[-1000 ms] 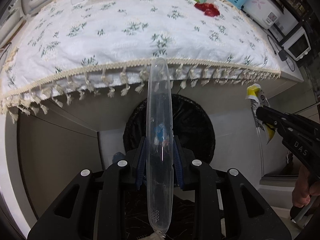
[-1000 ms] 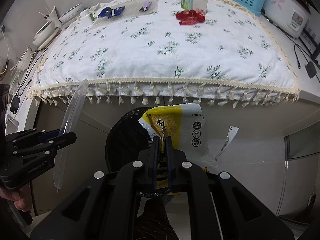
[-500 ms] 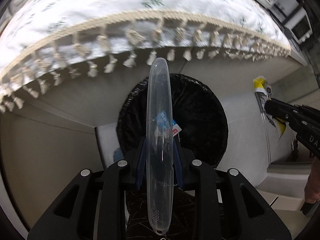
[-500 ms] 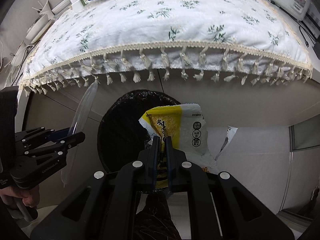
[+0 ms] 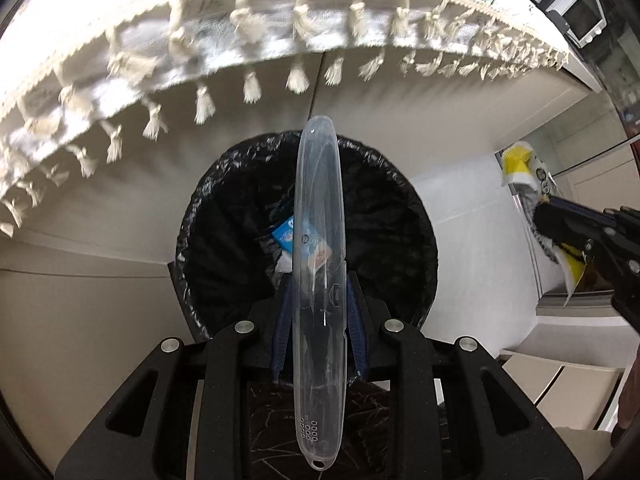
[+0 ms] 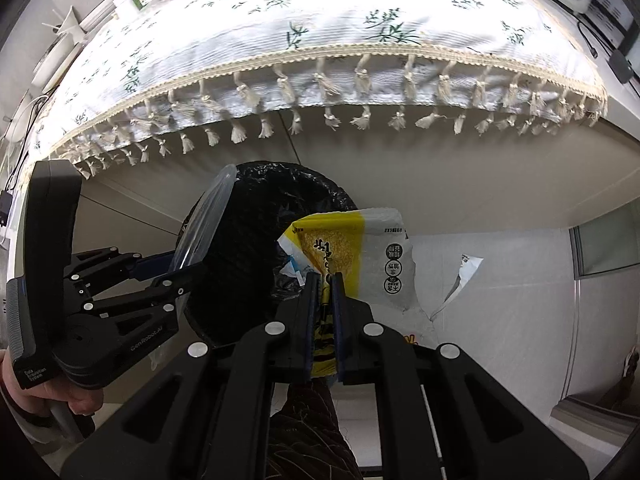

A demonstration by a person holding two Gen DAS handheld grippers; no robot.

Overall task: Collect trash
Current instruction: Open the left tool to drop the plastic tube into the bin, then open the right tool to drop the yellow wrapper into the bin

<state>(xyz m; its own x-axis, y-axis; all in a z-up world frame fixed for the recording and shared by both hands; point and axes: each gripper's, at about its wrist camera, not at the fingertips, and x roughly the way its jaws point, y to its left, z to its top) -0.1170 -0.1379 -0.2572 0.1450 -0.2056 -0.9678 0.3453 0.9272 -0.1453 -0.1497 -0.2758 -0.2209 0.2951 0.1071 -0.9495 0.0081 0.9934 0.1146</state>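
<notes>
We observe the left gripper (image 5: pixel 318 312) with its jaws just opening; the clear plastic case (image 5: pixel 319 280) stands between the blue pads (image 5: pixel 281 336), a gap visible on each side. Its long axis runs along the fingers, rounded tip pointing away over the black-lined trash bin (image 5: pixel 224 240). We see the right gripper (image 6: pixel 325 312) pinched tight on the yellow-and-white wrapper (image 6: pixel 340 252), held upright beside the bin (image 6: pixel 240 248), below the fringed tablecloth (image 6: pixel 320 28).

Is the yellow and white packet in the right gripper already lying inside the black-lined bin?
No, the packet is pinched upright in the right gripper, above and beside the bin.
</notes>
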